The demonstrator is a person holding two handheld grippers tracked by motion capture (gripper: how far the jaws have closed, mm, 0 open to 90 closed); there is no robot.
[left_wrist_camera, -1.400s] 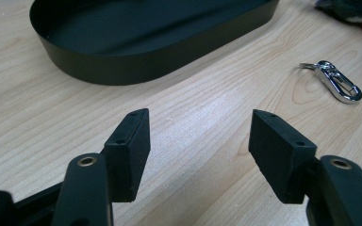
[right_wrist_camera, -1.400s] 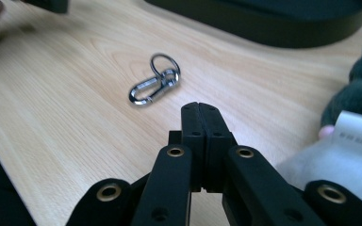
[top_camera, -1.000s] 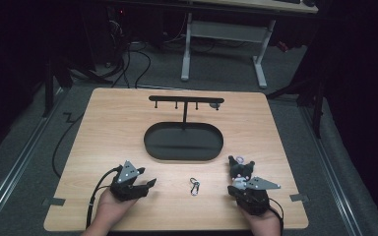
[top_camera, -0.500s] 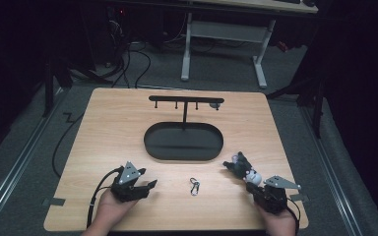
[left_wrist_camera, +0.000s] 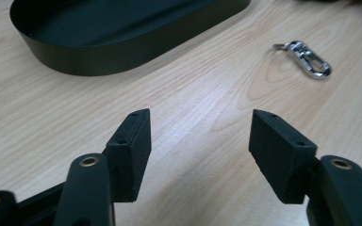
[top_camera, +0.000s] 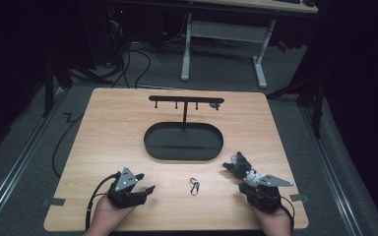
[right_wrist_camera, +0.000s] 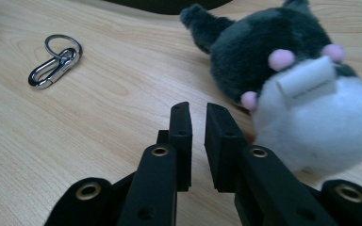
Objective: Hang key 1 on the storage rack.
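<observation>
**Grippers at the desk's near edge, plush toy released**

The right gripper [right_wrist_camera: 198,110], jaws just parting to a narrow gap with nothing between them, sits beside the plush toy [right_wrist_camera: 292,89] near the desk's [top_camera: 113,132] right edge. The left gripper [left_wrist_camera: 200,136] stands wide open, empty. A carabiner [top_camera: 194,186] lies between them, bare wood around it; the oval tray [top_camera: 183,156] sits centrally.

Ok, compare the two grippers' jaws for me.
The left gripper has its jaws spread wide over bare wood. The right gripper shows only a narrow gap, having just been opening, with the plush toy beside it, not between the jaws. Both are black, low over the table, holding nothing.
</observation>
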